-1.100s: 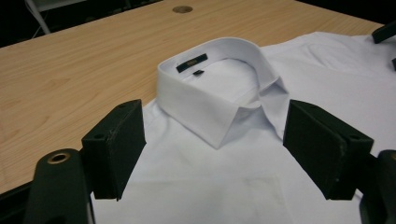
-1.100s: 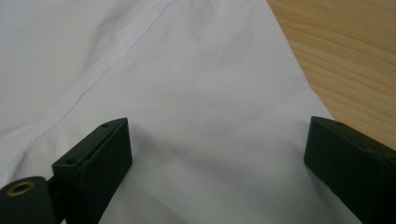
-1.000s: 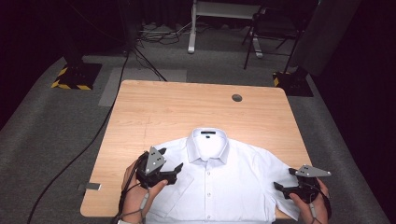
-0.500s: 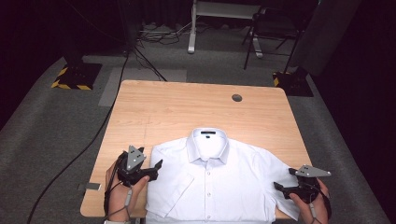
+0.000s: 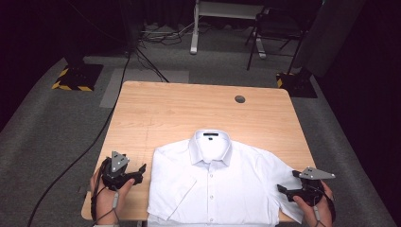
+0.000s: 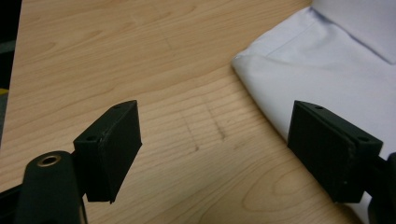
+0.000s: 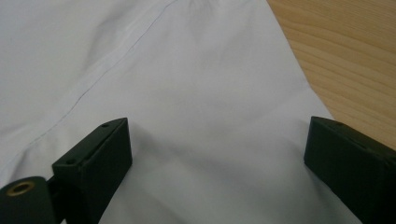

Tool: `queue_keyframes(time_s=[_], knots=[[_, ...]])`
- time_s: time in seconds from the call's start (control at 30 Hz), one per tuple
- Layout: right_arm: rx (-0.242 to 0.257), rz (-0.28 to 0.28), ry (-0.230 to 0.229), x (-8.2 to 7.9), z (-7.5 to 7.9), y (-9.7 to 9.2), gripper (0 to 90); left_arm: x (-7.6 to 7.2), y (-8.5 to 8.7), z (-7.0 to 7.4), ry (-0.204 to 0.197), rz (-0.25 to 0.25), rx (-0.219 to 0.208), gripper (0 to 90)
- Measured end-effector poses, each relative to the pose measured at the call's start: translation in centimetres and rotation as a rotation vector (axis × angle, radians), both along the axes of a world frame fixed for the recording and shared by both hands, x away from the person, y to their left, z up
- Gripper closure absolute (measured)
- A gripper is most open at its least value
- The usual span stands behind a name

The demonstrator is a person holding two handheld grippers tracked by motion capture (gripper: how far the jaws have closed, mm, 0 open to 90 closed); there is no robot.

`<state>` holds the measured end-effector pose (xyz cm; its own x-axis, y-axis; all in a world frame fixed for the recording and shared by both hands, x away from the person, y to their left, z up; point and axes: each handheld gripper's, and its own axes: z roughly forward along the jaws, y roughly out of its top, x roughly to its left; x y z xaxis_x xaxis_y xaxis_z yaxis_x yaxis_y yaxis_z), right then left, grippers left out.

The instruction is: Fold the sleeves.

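Observation:
A white short-sleeved shirt (image 5: pixel 222 184) lies buttoned and face up on the wooden table (image 5: pixel 189 109), collar toward the far side. Its left sleeve is folded in over the front. My left gripper (image 5: pixel 141 173) hovers over bare wood just left of the shirt. Its jaws have just been opening, and nothing is between them. In the left gripper view the gripper (image 6: pixel 215 112) frames wood, with the shirt's edge (image 6: pixel 336 60) at the right. My right gripper (image 5: pixel 286 182) stands open over the spread right sleeve; in the right gripper view its jaws (image 7: pixel 217 123) straddle the white cloth (image 7: pixel 210 70) without pinching it.
A round cable hole (image 5: pixel 239 99) sits near the table's far right corner. The shirt's hem reaches the near edge. On the dark floor beyond are cables (image 5: pixel 142 61), a chair (image 5: pixel 274 28) and yellow-black striped bases (image 5: pixel 71 85).
My left gripper has moved left and down, off the shirt's left side onto bare wood, with its jaws wider. The right gripper has not moved.

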<state>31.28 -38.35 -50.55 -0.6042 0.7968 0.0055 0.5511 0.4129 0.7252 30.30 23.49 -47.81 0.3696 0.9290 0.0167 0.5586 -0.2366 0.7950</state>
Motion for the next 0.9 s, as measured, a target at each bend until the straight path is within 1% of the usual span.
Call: queue_keyframes(time_s=[0.13, 0.17, 0.27, 0.33, 0.43, 0.53, 0.57, 0.63, 0.67, 0.7, 0.73, 0.9], knots=[[0.000, 0.000, 0.000, 0.0, 0.0, 0.0, 7.7, 0.0, 0.9, -0.7, 0.024, 0.012, 0.014, 17.5], [0.000, 0.000, 0.000, 0.0, 0.0, 0.0, 7.7, 0.0, 0.9, -0.7, 0.024, 0.012, 0.014, 17.5], [0.000, 0.000, 0.000, 0.0, 0.0, 0.0, 7.7, 0.0, 1.3, -1.3, 0.042, 0.025, 0.021, 17.4], [0.000, 0.000, 0.000, 0.0, 0.0, 0.0, 7.7, 0.0, 1.7, -1.7, 0.059, 0.032, 0.026, 17.3], [0.000, 0.000, 0.000, 0.0, 0.0, 0.0, 7.7, 0.0, 1.9, -2.1, 0.081, 0.040, 0.050, 16.9], [-0.001, 0.000, 0.001, 0.0, 0.0, 0.0, 7.7, 0.0, 2.0, -2.5, 0.103, 0.035, 0.075, 16.2], [-0.001, 0.000, 0.001, 0.0, 0.0, 0.0, 7.7, 0.0, 2.1, -2.7, 0.100, 0.035, 0.066, 15.7], [-0.001, 0.000, 0.001, 0.0, 0.0, 0.0, 7.7, 0.1, 2.3, -2.7, 0.122, 0.041, 0.037, 15.1], [-0.001, 0.000, 0.001, 0.0, 0.0, 0.0, 7.6, 0.1, 2.5, -2.8, 0.134, 0.036, 0.020, 14.6], [-0.001, 0.000, 0.001, 0.0, 0.0, 0.0, 7.7, 0.2, 2.6, -2.8, 0.139, 0.029, 0.013, 14.0], [-0.001, 0.000, 0.002, 0.0, 0.0, 0.0, 7.7, 0.3, 2.7, -2.8, 0.142, 0.020, 0.015, 11.7], [-0.001, 0.001, 0.002, 0.0, 0.0, 0.0, 7.7, 0.3, 2.8, -2.8, 0.143, 0.001, 0.017, 10.4]])
